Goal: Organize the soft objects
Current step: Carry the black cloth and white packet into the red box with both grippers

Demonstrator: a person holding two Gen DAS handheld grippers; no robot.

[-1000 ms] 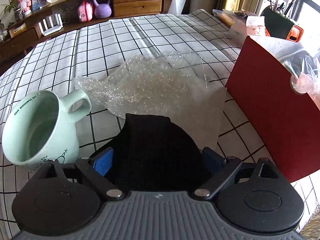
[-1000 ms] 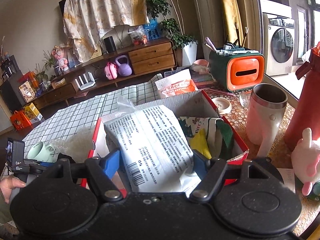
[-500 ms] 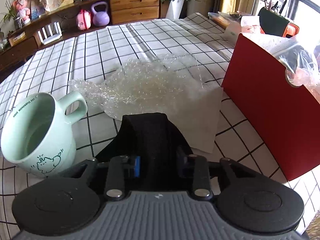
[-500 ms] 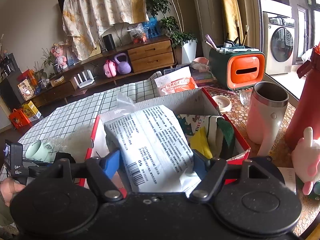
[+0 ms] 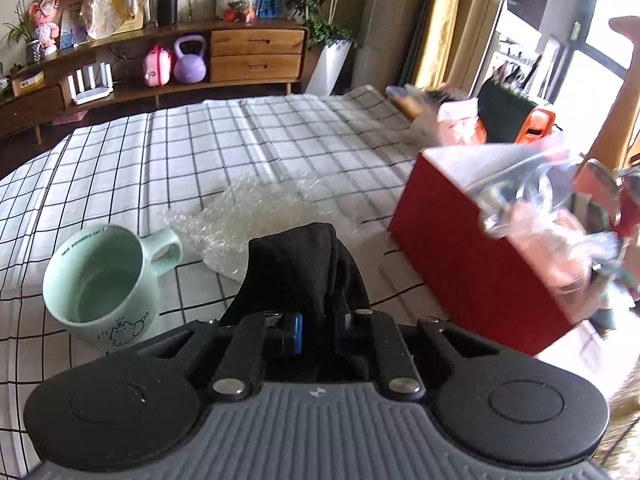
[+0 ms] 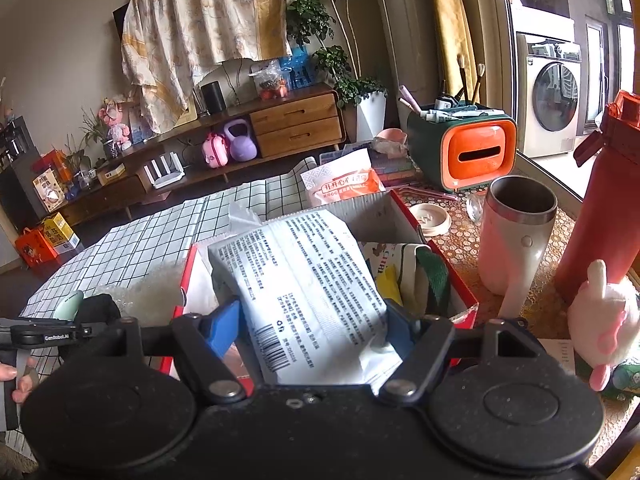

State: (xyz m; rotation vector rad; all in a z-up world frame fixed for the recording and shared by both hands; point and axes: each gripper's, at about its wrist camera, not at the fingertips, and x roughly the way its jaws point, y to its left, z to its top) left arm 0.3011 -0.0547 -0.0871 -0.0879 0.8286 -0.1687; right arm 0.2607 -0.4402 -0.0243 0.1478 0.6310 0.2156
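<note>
My left gripper [image 5: 318, 330] is shut on a black cloth [image 5: 298, 266] and holds it lifted over the checked tablecloth [image 5: 192, 148]. A sheet of bubble wrap [image 5: 256, 204] lies on the cloth beyond it. The red box [image 5: 472, 264] stands to the right, with a plastic bag sticking out of it. In the right wrist view my right gripper [image 6: 312, 326] is open above the red box [image 6: 452, 298], its fingers on either side of a white printed packet [image 6: 308, 292] that lies in the box. Whether they touch it I cannot tell.
A mint green mug [image 5: 100, 284] stands left of the black cloth. On the right side are a steel tumbler [image 6: 516, 236], a red bottle [image 6: 604, 200], a plush toy [image 6: 604, 320] and an orange and green organizer [image 6: 468, 152]. A wooden sideboard [image 5: 160, 64] runs behind the table.
My left gripper has shut on the black cloth and lifted it off the table, turning a little to the right. My right gripper stays open over the box.
</note>
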